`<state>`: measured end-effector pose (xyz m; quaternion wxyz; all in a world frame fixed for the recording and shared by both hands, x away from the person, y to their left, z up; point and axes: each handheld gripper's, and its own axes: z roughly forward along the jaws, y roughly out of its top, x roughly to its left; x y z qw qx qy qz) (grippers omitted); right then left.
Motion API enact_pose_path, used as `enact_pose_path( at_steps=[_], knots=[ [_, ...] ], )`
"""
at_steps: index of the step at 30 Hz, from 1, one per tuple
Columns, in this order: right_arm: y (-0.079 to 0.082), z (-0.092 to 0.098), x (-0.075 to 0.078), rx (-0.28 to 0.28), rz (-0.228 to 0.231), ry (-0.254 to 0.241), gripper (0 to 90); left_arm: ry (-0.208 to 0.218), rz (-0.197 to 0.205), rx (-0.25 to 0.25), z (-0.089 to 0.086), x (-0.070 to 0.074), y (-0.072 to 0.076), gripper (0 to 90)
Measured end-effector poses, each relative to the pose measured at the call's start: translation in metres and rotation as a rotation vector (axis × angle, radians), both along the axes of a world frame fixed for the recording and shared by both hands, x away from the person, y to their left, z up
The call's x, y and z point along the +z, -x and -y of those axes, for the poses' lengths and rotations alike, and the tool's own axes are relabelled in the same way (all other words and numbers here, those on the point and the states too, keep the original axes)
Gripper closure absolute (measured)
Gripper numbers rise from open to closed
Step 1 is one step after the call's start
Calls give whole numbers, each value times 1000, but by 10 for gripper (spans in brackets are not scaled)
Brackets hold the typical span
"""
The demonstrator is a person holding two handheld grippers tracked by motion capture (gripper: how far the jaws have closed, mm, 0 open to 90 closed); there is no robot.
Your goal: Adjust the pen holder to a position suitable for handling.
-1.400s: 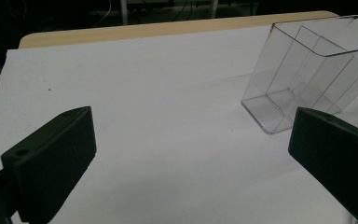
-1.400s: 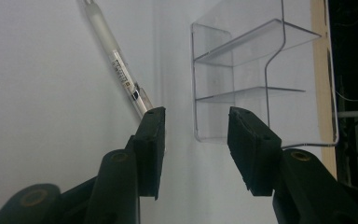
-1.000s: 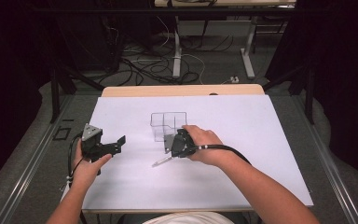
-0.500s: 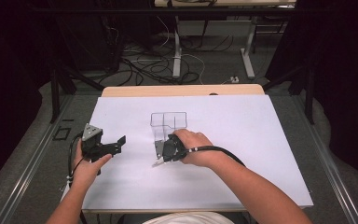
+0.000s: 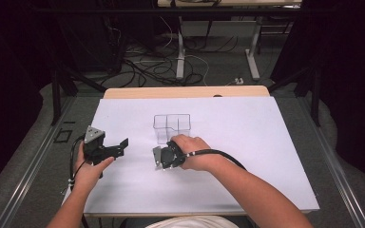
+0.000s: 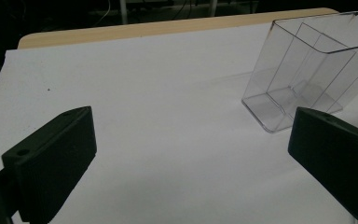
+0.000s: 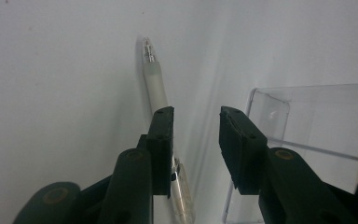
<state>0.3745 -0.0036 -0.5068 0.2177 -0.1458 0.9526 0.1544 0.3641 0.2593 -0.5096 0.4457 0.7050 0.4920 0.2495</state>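
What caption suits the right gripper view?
Open right gripper poised over a clear pen beside a transparent organizer.

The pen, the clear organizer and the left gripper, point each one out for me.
pen [image 7: 154, 86]: right gripper view, white barrel.
clear organizer [image 5: 172, 127]: high view, front wall.
left gripper [image 5: 122, 147]: high view, between its jaw tips.

A clear plastic organizer box with open top and inner dividers [image 5: 172, 127] stands upright near the middle of the white-covered table [image 5: 266, 142], its compartments empty as far as can be seen. A slim translucent white pen with a clear tip [image 7: 154, 84] lies flat on the white surface just beside the box, its tip pointing away from the camera in the right gripper view. In the left gripper view the box [image 6: 307, 70] appears tilted only because of the camera angle.
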Motion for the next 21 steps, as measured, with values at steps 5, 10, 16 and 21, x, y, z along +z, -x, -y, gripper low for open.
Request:
enact_pose_path(
  at_steps=[5, 10, 16, 21],
  knots=[
    [-1, 0, -3, 5, -23, 1, 661, -4, -3, -2, 1, -1, 0, 9],
    [-1, -1, -7, 18, -34, 28, 665, -7, -2, -3, 0, -1, 0, 9],
    [0, -3, -13, 45, -45, 60, 678, -7, -3, -2, 1, -1, 0, 9],
    [0, -4, -17, 60, -44, 83, 680, -8, -2, -2, 1, -1, 0, 9]
  ],
)
